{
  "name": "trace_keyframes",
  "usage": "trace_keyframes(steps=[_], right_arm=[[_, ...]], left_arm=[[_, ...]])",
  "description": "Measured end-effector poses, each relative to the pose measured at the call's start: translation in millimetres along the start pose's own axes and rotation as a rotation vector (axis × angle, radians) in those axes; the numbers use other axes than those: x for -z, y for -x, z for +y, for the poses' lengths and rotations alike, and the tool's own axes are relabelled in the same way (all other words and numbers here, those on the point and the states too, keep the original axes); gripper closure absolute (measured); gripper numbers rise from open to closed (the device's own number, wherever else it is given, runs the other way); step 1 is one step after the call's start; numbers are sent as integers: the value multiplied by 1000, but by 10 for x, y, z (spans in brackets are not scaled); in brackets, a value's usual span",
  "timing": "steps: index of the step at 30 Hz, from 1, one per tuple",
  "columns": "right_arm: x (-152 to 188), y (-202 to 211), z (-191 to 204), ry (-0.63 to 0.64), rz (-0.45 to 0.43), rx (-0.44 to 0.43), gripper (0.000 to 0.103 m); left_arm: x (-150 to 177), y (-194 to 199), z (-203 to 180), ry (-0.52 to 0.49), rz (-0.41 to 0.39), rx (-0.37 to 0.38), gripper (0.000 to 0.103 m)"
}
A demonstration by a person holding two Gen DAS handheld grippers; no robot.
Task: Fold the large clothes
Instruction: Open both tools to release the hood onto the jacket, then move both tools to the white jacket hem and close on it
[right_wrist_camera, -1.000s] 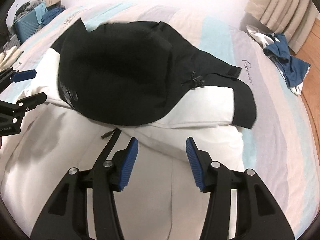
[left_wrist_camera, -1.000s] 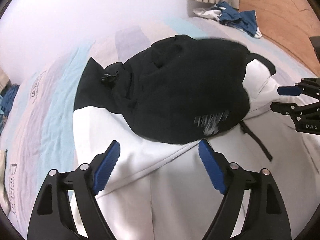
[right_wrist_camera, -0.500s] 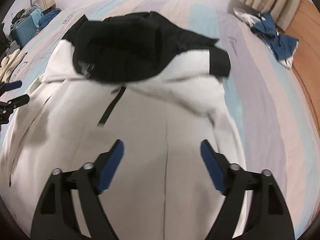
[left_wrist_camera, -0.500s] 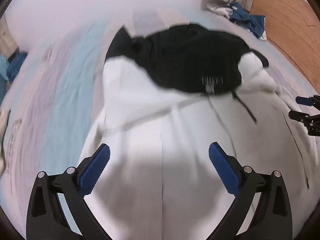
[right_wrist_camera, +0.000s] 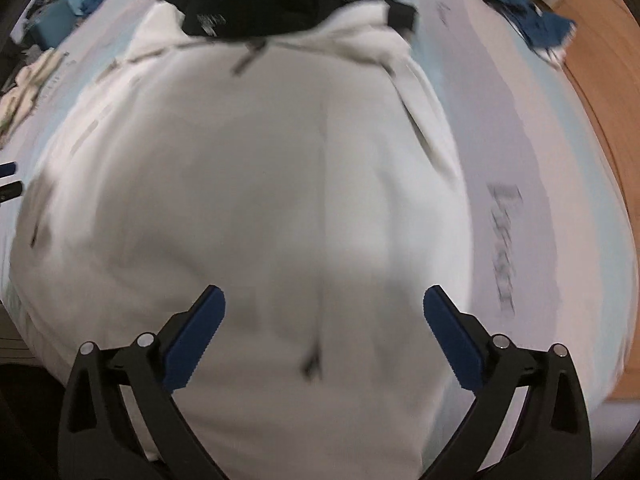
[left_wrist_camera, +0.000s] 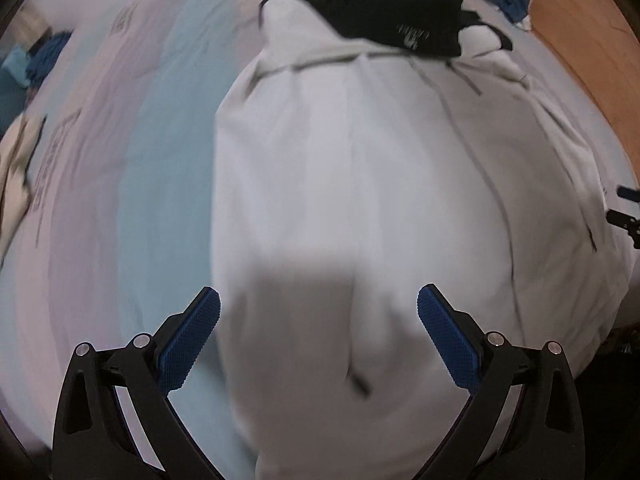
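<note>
A large white jacket (left_wrist_camera: 360, 168) with a black hood and shoulders (left_wrist_camera: 384, 4) lies spread on the bed. It fills the right wrist view too (right_wrist_camera: 260, 180), with the black top (right_wrist_camera: 272, 0) at the far end. My left gripper (left_wrist_camera: 319, 332) is open and empty above the jacket's near left hem. My right gripper (right_wrist_camera: 324, 328) is open and empty above the near right hem. The right gripper's tips show at the right edge of the left wrist view (left_wrist_camera: 624, 208). Both views are motion-blurred.
The bed sheet (left_wrist_camera: 132, 160) is striped pale blue, lilac and cream with printed lettering (right_wrist_camera: 502, 248). A heap of blue and white clothes (right_wrist_camera: 528, 20) lies at the far right by a wooden floor (right_wrist_camera: 600, 80). More clothes (right_wrist_camera: 28, 80) lie at the left.
Both grippers have pulled back from the black hood toward the jacket's near hem and opened wider. The jacket now lies farther out ahead of them.
</note>
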State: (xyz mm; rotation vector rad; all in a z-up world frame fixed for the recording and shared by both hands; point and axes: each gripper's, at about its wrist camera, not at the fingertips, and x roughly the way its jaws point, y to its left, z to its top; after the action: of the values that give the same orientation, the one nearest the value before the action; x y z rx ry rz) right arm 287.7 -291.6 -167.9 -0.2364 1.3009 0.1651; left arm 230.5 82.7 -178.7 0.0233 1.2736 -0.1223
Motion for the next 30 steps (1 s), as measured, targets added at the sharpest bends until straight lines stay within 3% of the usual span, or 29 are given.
trace_keyframes(steps=[14, 25, 30], right_arm=[[972, -143, -480, -160, 232, 80, 7], [1081, -378, -451, -225, 284, 71, 8], [1022, -421, -361, -226, 265, 35, 8]], left_arm=[[750, -39, 261, 104, 124, -51, 6], [920, -188, 187, 164, 181, -16, 6], [984, -298, 178, 177, 210, 35, 19]])
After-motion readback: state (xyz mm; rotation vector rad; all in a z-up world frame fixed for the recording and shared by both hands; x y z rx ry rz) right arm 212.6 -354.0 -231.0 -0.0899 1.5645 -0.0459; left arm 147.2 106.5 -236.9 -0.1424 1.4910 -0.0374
